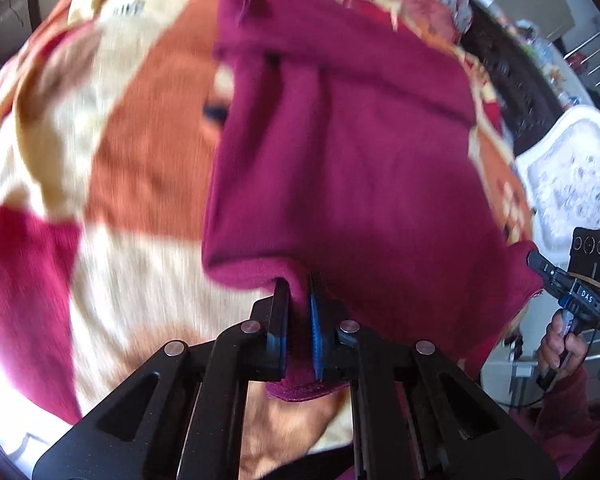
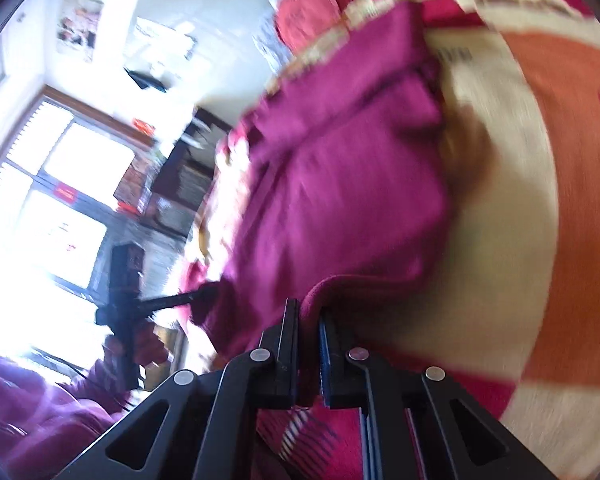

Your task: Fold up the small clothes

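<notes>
Two tools grip one maroon garment (image 1: 340,152) by its near edge: we have the left tool (image 1: 299,300) clamped on one corner and the right tool (image 2: 309,320) clamped on the other, so the cloth hangs spread between them above the patterned blanket (image 1: 140,140) on the bed. We judge this hold sets up a clean fold. The left view shows the person's hand (image 1: 560,344) gripping the right tool's handle and the white headboard (image 1: 568,184); the right view shows the bright window (image 2: 60,184) and the other handle instead.
</notes>
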Demonstrator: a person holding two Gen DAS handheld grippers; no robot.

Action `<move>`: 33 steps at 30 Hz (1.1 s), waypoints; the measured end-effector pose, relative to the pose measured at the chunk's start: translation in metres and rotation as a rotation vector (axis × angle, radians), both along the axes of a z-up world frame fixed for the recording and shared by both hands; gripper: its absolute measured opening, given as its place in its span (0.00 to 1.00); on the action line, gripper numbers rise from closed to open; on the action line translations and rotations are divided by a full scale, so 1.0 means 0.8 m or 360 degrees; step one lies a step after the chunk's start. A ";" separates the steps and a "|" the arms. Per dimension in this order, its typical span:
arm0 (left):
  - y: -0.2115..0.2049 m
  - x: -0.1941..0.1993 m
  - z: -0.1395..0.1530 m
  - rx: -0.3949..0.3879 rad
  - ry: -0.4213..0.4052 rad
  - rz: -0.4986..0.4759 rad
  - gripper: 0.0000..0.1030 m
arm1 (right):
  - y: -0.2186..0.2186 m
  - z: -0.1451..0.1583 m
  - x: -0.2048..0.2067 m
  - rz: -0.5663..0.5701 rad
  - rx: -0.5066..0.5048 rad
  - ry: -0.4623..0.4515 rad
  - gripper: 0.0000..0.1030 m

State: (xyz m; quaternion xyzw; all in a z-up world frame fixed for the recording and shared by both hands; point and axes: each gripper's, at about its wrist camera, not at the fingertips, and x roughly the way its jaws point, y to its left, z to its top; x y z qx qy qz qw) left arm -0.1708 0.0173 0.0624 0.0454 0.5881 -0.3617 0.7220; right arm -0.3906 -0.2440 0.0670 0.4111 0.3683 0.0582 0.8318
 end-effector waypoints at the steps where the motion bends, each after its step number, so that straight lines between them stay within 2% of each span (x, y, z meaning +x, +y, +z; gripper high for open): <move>1: -0.006 0.008 0.006 -0.0020 -0.0019 0.0012 0.07 | -0.007 0.009 0.006 -0.0021 -0.0011 -0.0037 0.07; 5: -0.034 0.044 0.030 -0.0117 -0.0109 0.0054 0.07 | -0.039 0.036 0.040 -0.0108 -0.0092 -0.0150 0.07; 9: -0.068 0.081 0.058 -0.0189 -0.0258 0.0092 0.07 | -0.071 0.054 0.081 -0.0170 -0.0186 -0.0206 0.07; 12: -0.083 0.113 0.069 -0.0218 -0.0308 0.0125 0.07 | -0.098 0.066 0.110 -0.0221 -0.0224 -0.0246 0.07; 20: -0.119 0.171 0.073 -0.0186 -0.0395 0.0189 0.07 | -0.146 0.081 0.168 -0.0280 -0.0321 -0.0242 0.07; 33: -0.184 0.232 0.086 -0.0138 -0.0499 0.0193 0.07 | -0.205 0.074 0.220 -0.0432 -0.0338 -0.0200 0.07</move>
